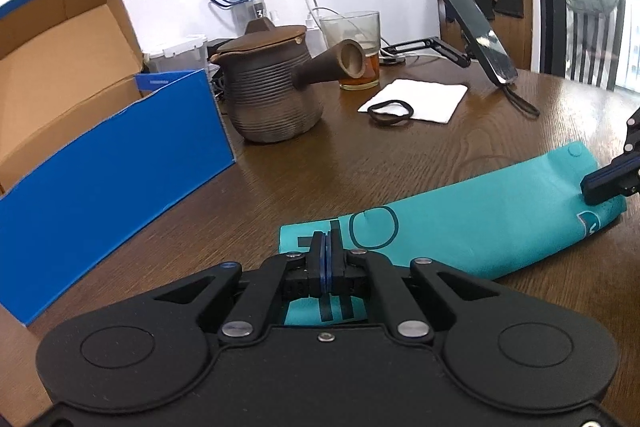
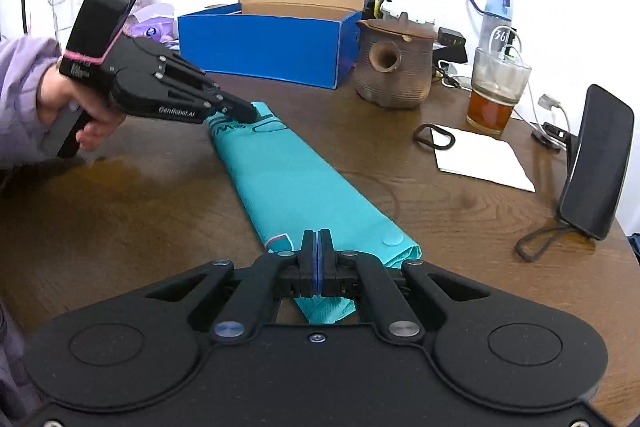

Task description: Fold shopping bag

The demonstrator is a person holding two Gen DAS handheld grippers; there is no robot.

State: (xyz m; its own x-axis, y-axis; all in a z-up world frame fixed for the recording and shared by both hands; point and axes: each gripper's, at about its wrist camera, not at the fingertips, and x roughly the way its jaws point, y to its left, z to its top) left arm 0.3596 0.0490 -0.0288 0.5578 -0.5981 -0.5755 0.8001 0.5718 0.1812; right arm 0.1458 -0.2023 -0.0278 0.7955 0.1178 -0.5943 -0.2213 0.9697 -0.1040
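Two tools, left tool (image 1: 327, 247), right tool (image 2: 317, 247), pinching opposite ends of teal bag (image 2: 296, 183)

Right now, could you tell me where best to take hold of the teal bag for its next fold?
Grip the teal bag at its two short ends, coming in along its length. It lies as a long flat strip, and the left claw and right claw are shut there.

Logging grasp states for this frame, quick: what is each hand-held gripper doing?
Left hand-held gripper: closed, on one end of the teal bag.
Right hand-held gripper: closed, on the opposite end.
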